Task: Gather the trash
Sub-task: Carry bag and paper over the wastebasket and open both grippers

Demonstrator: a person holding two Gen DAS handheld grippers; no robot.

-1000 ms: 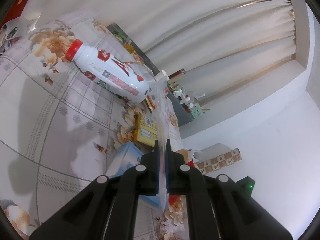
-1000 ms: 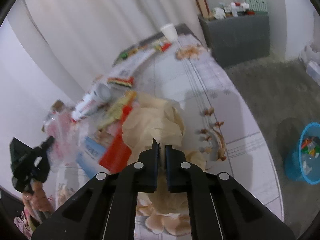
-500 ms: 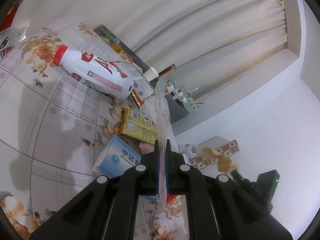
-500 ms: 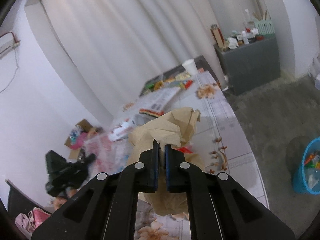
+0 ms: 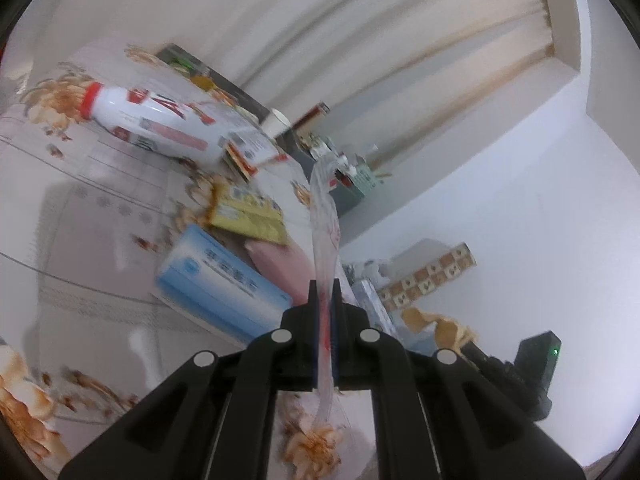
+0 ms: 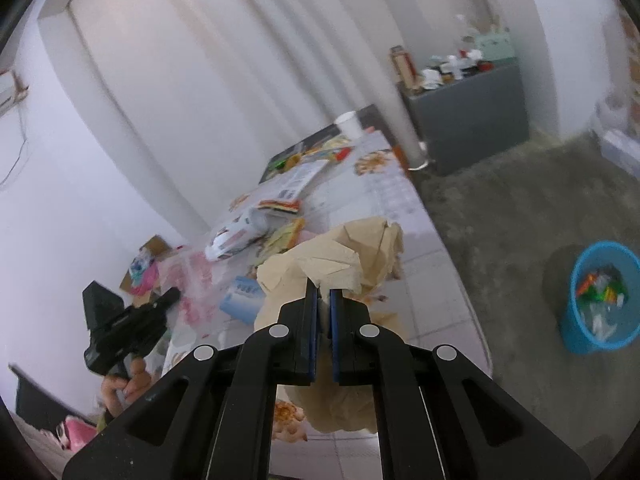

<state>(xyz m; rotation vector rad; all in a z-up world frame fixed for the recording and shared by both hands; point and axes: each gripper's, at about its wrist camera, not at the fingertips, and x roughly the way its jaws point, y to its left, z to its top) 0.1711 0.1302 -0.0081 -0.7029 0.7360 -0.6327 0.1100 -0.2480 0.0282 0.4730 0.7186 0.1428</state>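
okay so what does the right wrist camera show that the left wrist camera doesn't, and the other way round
Only the right wrist view shows the blue bin with trash in it on the grey floor, and the hand holding the left gripper.

Only the left wrist view shows the clear plastic wrapper edge-on, pinched in the left gripper, and the bottle's red cap.

Both show the floral tablecloth, the white bottle lying on it, the blue box, the paper cup, and the crumpled brown paper held by the right gripper.
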